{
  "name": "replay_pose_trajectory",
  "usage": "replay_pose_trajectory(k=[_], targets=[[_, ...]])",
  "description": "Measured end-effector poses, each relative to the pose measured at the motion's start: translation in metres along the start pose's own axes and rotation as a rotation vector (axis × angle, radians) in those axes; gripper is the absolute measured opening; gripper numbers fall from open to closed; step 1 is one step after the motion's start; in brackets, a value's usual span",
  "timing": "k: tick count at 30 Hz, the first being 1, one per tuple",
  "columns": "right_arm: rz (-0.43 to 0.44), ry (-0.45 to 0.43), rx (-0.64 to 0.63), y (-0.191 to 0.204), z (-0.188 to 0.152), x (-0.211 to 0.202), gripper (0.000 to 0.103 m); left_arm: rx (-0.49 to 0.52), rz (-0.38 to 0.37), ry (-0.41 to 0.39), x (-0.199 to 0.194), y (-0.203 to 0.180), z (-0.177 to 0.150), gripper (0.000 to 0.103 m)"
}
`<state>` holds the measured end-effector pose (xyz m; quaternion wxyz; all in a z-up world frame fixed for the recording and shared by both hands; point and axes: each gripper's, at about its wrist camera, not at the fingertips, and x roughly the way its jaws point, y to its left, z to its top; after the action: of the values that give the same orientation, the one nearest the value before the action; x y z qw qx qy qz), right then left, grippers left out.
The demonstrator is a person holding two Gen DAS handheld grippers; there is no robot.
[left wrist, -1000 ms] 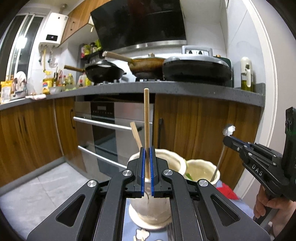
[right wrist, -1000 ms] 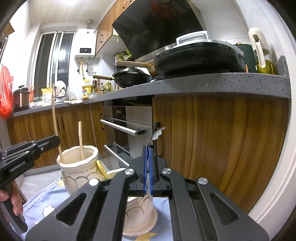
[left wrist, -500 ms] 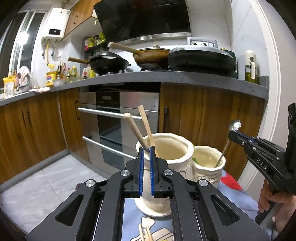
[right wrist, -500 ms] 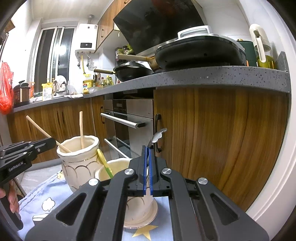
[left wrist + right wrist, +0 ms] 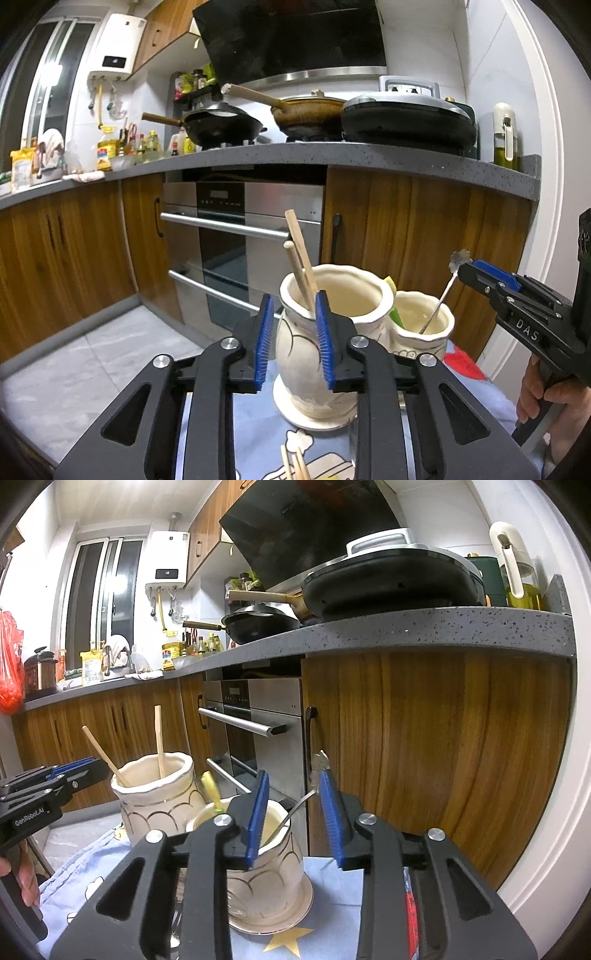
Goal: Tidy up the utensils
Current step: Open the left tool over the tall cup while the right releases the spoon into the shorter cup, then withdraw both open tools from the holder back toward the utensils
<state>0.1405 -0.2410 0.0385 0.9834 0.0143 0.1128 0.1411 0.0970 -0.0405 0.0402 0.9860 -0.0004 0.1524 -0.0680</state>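
A tall cream vase (image 5: pixel 332 332) holds two wooden chopsticks (image 5: pixel 300 266) that lean left. My left gripper (image 5: pixel 294 341) hovers just before its rim, jaws opening, the chopsticks free of the pads. Beside it, a smaller cream pot (image 5: pixel 266 853) holds a metal spoon (image 5: pixel 295 808) and a yellow-green utensil (image 5: pixel 211 788). My right gripper (image 5: pixel 295 814) is over that pot, jaws opening; the spoon handle leans between the pads near the right pad, not pressed. The right gripper (image 5: pixel 480 275) also shows beside the spoon (image 5: pixel 439 301). The left gripper (image 5: pixel 79 770) shows by the vase (image 5: pixel 159 801).
Both pots stand on saucers on a light blue printed cloth (image 5: pixel 332 912). More chopsticks (image 5: pixel 295 465) lie on it near me, and a red item (image 5: pixel 461 365) lies at the right. Wooden cabinets, an oven (image 5: pixel 240 251) and a grey counter with pans stand behind.
Both grippers went from shut to parted jaws. The left let its chopstick drop into the tall vase, where it now leans. The right let go of the spoon, which rests in the small pot.
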Motion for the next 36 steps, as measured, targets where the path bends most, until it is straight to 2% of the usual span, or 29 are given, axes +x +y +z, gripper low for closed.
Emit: replay_pose_trajectory(k=[2,5,6,8,11,13,24,30,36], targets=[[0.0,-0.006,0.005,-0.001,0.0,-0.001,0.047,-0.005,0.004,-0.009,-0.002,0.001,0.0,0.04],[0.004,-0.016,0.018,-0.002,0.002,-0.005,0.058,-0.015,0.01,-0.02,-0.005,0.003,0.001,0.056],[0.008,-0.019,0.023,-0.003,0.002,-0.008,0.067,-0.015,0.015,-0.025,-0.006,0.003,0.002,0.058],[0.017,-0.032,0.037,-0.005,0.004,-0.015,0.084,-0.015,0.024,-0.035,-0.009,0.004,0.002,0.076],[0.007,-0.059,0.052,-0.008,0.005,-0.027,0.098,-0.033,0.033,-0.047,-0.016,0.007,0.002,0.087],[0.0,-0.072,0.061,-0.009,0.006,-0.034,0.098,-0.05,0.035,-0.048,-0.02,0.01,0.001,0.094],[-0.021,-0.045,0.107,-0.008,-0.008,-0.057,0.098,-0.026,0.079,-0.017,-0.044,0.018,-0.018,0.098],[-0.01,0.007,0.102,-0.001,-0.016,-0.061,0.098,-0.024,0.076,0.047,-0.05,0.022,-0.028,0.098],[0.022,0.083,0.155,-0.002,-0.027,-0.055,0.098,-0.019,0.081,0.139,-0.046,0.028,-0.04,0.098]])
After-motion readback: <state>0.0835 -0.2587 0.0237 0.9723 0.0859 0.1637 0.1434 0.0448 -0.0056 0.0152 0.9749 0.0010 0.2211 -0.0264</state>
